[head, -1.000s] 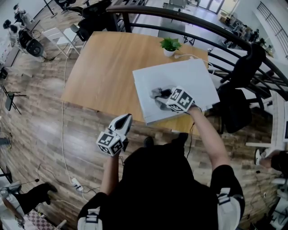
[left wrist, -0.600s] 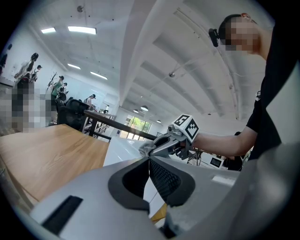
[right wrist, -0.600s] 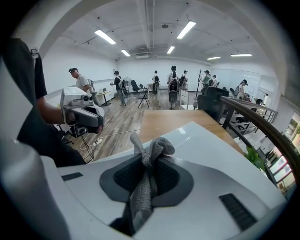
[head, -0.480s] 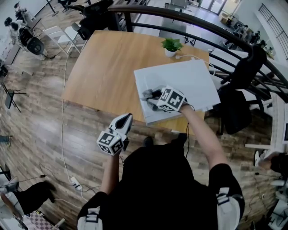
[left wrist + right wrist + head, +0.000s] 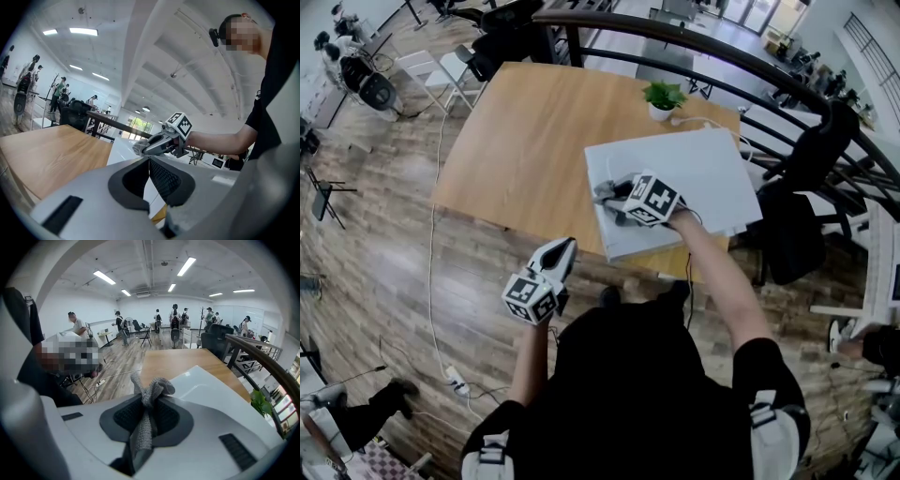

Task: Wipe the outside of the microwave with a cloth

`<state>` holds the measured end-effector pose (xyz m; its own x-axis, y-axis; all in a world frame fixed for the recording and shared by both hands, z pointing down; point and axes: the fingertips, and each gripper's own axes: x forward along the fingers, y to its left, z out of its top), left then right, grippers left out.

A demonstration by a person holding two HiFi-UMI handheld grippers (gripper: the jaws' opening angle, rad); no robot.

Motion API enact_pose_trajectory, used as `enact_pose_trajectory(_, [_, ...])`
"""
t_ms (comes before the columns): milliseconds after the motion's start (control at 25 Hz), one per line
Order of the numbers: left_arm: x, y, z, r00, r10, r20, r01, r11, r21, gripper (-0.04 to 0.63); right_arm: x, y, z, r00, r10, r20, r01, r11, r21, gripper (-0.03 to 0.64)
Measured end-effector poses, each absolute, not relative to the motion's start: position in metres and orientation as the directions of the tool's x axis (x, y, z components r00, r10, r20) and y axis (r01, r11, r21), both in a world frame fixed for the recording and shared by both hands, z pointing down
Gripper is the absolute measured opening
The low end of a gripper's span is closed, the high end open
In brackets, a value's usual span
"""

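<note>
Over the last second I had drawn my right gripper [image 5: 623,197] leftward across the flat white top of the microwave [image 5: 703,169], from nearer the middle of that top to close by its left edge. The cloth [image 5: 605,191] had come along with it, trailing ahead of the fingers and lying on the top panel. In the right gripper view the fingers were pressed tight on the grey cloth [image 5: 149,394], a twisted bunch of it sticking out past the tips with the white top just beyond. My left gripper [image 5: 560,253] had hardly stirred. It hung off the near edge of the tabletop [image 5: 525,131], over the floor, well apart from the microwave, its fingers closed together with nothing between them. The microwave itself sat on the near right part of the tabletop, with a small potted plant [image 5: 664,96] just behind it. I judged that the stroke had carried one pass to the left side of the top, so the top was partly wiped. The sides and the front, which I could not see from above, likely remained to be done.
</note>
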<state>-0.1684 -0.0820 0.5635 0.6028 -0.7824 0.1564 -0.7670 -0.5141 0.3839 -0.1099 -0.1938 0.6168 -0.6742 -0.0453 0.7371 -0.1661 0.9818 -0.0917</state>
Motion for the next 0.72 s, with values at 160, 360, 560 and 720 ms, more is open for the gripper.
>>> enact_pose_trajectory(160, [-0.171, -0.083, 0.563, 0.599, -0.785, 0.155, -0.769, -0.511, 0.384, 0.003, -0.115, -0.203, 0.616, -0.667, -0.058, 0.742, -0.172, 0.982, -0.078, 0.058])
enact_pose_trajectory(360, [-0.174, -0.082, 0.566, 0.592, -0.791, 0.157, -0.775, -0.504, 0.381, 0.003, -0.120, -0.218, 0.620, -0.650, -0.058, 0.758, -0.175, 0.982, -0.075, 0.058])
enact_pose_trajectory(560, [-0.178, -0.077, 0.565, 0.583, -0.796, 0.160, -0.780, -0.495, 0.382, 0.003, -0.127, -0.229, 0.612, -0.650, -0.077, 0.756, -0.186, 0.981, -0.060, 0.058])
enact_pose_trajectory(720, [-0.181, -0.076, 0.565, 0.575, -0.800, 0.171, -0.785, -0.480, 0.390, 0.003, -0.132, -0.238, 0.610, -0.649, -0.088, 0.755, -0.190, 0.980, -0.050, 0.059])
